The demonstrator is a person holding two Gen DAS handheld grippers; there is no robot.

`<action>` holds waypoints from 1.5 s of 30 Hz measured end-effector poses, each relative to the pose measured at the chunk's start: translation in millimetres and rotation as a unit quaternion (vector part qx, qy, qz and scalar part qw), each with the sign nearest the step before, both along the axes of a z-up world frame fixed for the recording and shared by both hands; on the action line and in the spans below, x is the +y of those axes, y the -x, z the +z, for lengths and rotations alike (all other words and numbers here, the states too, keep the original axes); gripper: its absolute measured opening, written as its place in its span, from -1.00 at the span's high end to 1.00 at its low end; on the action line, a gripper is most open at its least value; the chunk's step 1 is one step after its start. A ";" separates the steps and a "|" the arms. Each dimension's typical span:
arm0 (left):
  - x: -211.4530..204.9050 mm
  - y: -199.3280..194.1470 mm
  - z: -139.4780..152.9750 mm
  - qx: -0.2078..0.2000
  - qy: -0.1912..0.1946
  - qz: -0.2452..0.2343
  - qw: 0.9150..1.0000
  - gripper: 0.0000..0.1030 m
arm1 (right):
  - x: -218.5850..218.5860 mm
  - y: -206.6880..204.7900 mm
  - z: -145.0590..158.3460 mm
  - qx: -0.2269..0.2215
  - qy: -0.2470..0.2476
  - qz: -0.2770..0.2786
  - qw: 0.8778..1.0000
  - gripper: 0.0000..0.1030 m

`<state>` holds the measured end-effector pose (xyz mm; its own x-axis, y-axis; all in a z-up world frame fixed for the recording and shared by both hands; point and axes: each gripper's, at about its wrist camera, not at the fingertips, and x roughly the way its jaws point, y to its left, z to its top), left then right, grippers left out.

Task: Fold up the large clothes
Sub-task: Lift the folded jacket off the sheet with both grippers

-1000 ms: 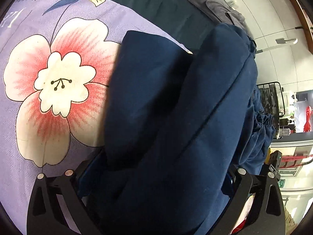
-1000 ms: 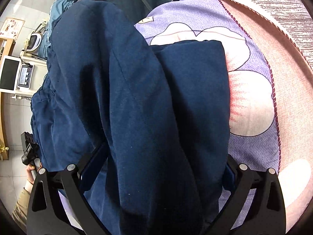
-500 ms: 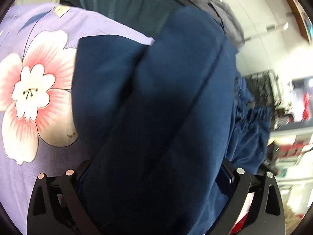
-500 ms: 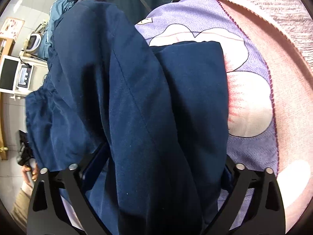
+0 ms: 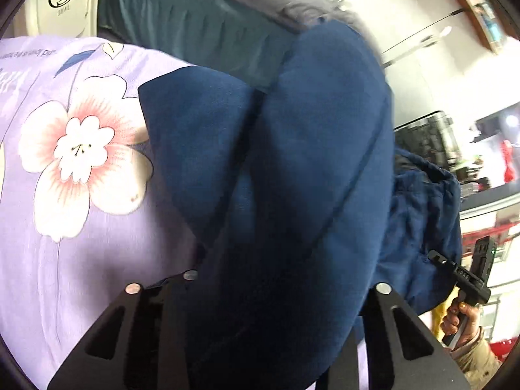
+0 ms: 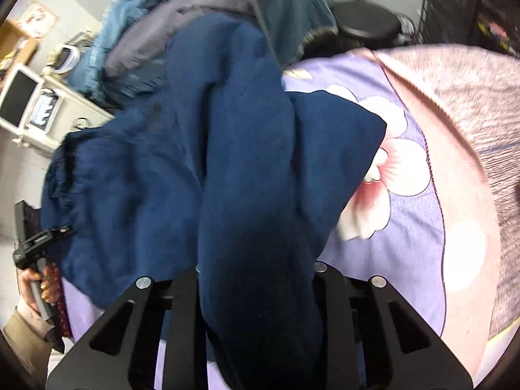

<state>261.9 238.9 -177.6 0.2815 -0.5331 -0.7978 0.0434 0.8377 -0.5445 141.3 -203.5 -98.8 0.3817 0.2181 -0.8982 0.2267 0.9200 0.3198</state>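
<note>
A large navy-blue garment (image 5: 308, 178) hangs in thick folds over a lilac bedsheet printed with pink-and-white flowers (image 5: 74, 175). My left gripper (image 5: 282, 292) is shut on a bunched fold of it, the cloth spilling out between the jaws. My right gripper (image 6: 256, 279) is shut on another fold of the same garment (image 6: 234, 169). A flat corner of the garment lies on the sheet (image 6: 341, 136). Each view shows the other gripper's handle at the frame edge, the right one in the left wrist view (image 5: 471, 276) and the left one in the right wrist view (image 6: 32, 243).
A heap of grey and blue clothes (image 6: 195, 16) lies at the far end of the bed. A pink striped blanket (image 6: 471, 130) covers the right side. A white cabinet with a monitor (image 6: 19, 97) stands left; a black wire rack (image 5: 425, 136) stands beyond the bed.
Both grippers have lifted and pulled back with the garment. The jaws have closed in tighter on the folds. More of the room and sheet shows now.
</note>
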 end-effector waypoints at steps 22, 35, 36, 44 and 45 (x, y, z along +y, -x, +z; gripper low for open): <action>-43.4 158.2 123.7 -0.075 -0.067 0.009 0.995 0.54 | 52.7 101.5 62.0 -0.032 -0.113 0.052 0.992 0.60; -364.2 104.2 288.1 -0.240 0.022 -0.141 0.960 0.54 | -246.6 209.3 218.1 -0.228 -0.112 -0.088 0.963 0.61; -403.9 97.1 292.6 -0.241 0.039 -0.168 0.955 0.54 | -269.6 229.9 226.4 -0.238 -0.103 -0.113 0.959 0.61; -691.8 72.6 256.9 -0.183 0.092 -0.372 0.905 0.54 | -425.2 425.0 221.3 -0.261 -0.065 -0.370 0.889 0.61; -720.9 71.2 243.3 -0.166 0.088 -0.389 0.902 0.54 | -435.4 443.3 214.2 -0.256 -0.066 -0.393 0.881 0.61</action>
<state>190.7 -482.0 65.7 -0.0246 -0.7829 -0.6217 0.7651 0.3856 -0.5158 -302.0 -638.9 115.3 0.8088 -0.2054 -0.5511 0.5724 0.4901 0.6574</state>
